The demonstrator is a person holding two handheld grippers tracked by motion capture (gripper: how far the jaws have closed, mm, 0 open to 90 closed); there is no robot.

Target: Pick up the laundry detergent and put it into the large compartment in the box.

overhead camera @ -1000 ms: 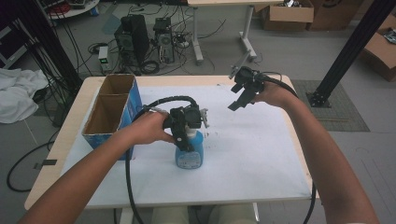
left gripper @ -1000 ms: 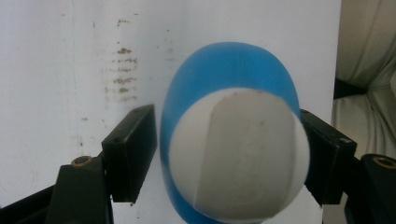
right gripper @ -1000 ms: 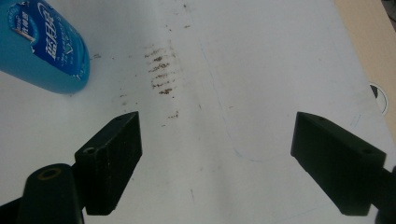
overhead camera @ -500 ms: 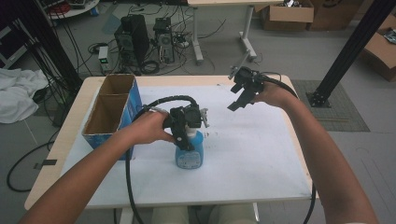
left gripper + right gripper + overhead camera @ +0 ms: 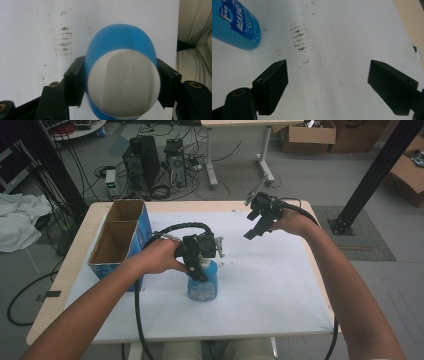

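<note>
Upright near the middle of the white sheet covering the pale wooden tabletop (image 5: 75, 270) stands a translucent blue plastic spray bottle (image 5: 202, 282) with a white spray head and a printed label on its rounded body. Gripping it are the left tongs (image 5: 200, 260), black and blocky, their two flat jaws pressed against opposite sides of the bottle just below its white head; in the left gripper view the bottle's smooth oval blue shoulder (image 5: 120, 50) bulges between them. Beyond the bottle and off to its right, the right tongs (image 5: 252, 227) hang above the sheet with jaws spread wide and nothing between them. Left of the bottle stands a blue-sided cardboard box (image 5: 117, 237), open-topped, with two brown compartments. Brownish smudges (image 5: 298, 37) mark the sheet near the bottle.
</note>
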